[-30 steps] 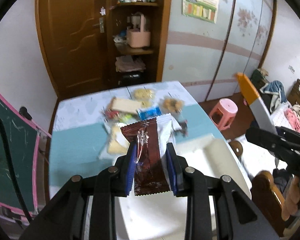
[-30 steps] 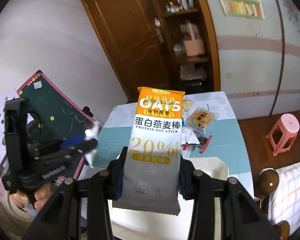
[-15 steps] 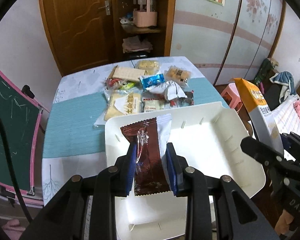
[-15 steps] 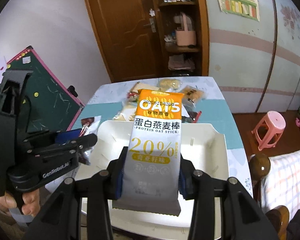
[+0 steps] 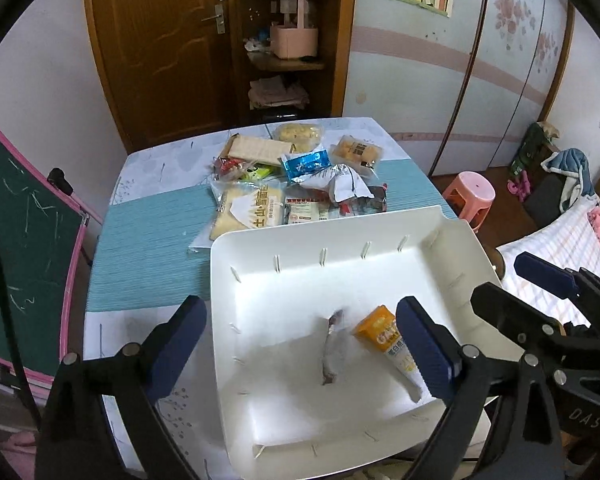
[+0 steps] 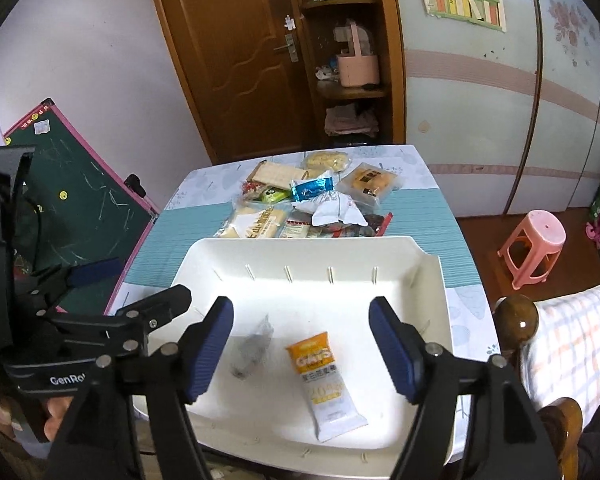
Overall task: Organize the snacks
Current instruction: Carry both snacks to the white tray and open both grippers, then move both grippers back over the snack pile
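Observation:
A white tray point(image 5: 380, 240) point(image 6: 428, 272) stands at the near end of the table. In it lie an orange-and-white oat bar point(image 5: 388, 340) point(image 6: 326, 380) and a blurred brown-and-white snack packet point(image 5: 332, 348) point(image 6: 252, 352), seen edge-on. My left gripper point(image 5: 300, 352) is open and empty above the tray. My right gripper point(image 6: 304, 352) is open and empty above the tray, over the oat bar. A pile of snack packets point(image 5: 296, 184) point(image 6: 312, 204) lies on the table beyond the tray.
The table point(image 5: 140, 240) has a teal runner. A green chalkboard point(image 5: 16, 240) leans at the left. A pink stool point(image 5: 470, 196) stands at the right, next to a bed point(image 5: 560, 248). A wooden door and shelves stand behind.
Both grippers have opened and let go of their snacks. The oat bar and the brown packet have dropped into the white tray.

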